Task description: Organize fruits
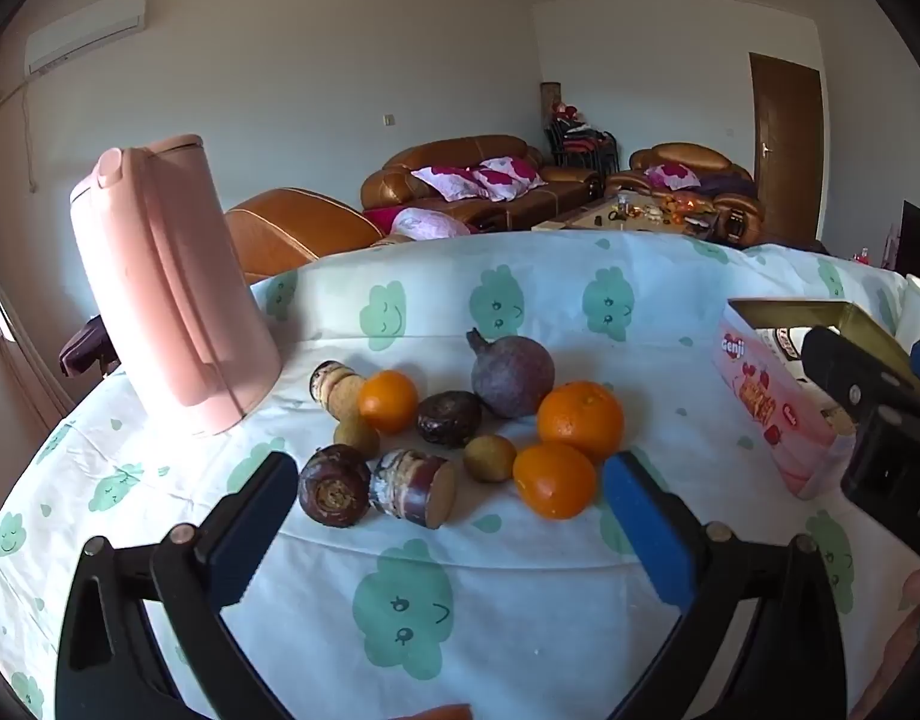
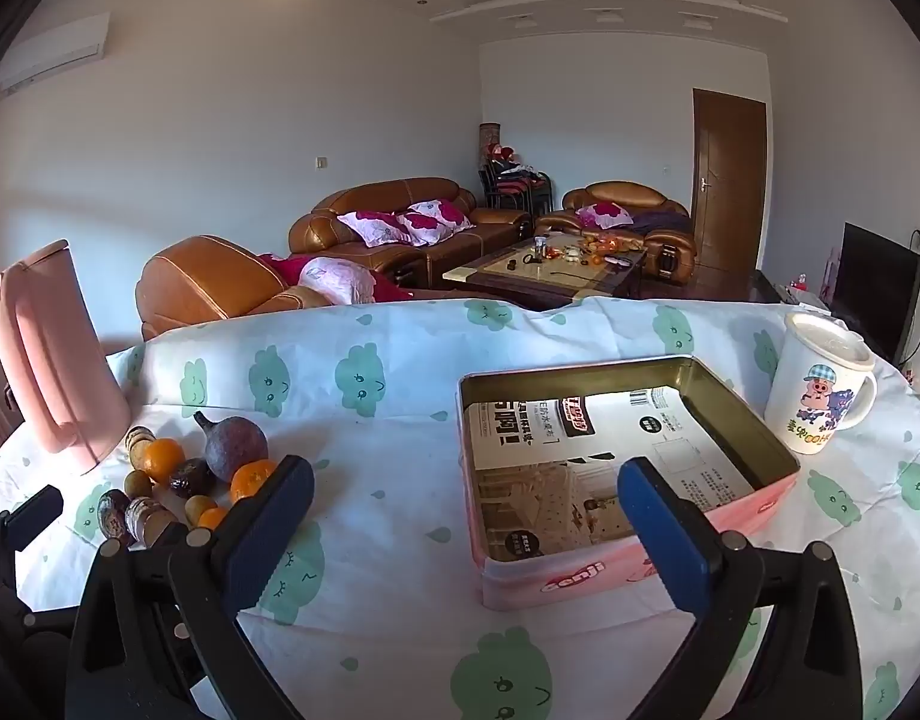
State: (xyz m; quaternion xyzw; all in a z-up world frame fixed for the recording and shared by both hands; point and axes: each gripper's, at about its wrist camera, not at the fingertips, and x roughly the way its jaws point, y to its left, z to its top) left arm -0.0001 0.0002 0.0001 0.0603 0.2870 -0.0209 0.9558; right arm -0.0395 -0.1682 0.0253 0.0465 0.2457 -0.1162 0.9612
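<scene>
A heap of fruit lies on the cloud-print tablecloth [image 1: 436, 618]: three oranges [image 1: 580, 420], a dark pomegranate [image 1: 511, 375], a passion fruit [image 1: 448, 418], small brown longans [image 1: 490, 458], sugarcane pieces [image 1: 413, 487] and a dark round root [image 1: 334, 485]. My left gripper [image 1: 451, 498] hovers open just before the heap, nothing between its fingers. My right gripper [image 2: 466, 504] stands open over the near edge of a pink tin box [image 2: 628, 564], which holds only a printed sheet. The same fruit heap [image 2: 232, 450] shows at the left in the right wrist view.
A pink jug [image 1: 172, 294] stands left of the fruit, also the pink jug [image 2: 52, 360] at far left. A white lidded mug [image 2: 820, 384] sits right of the tin. Beyond the table's far edge are brown sofas [image 2: 400, 222] and a coffee table.
</scene>
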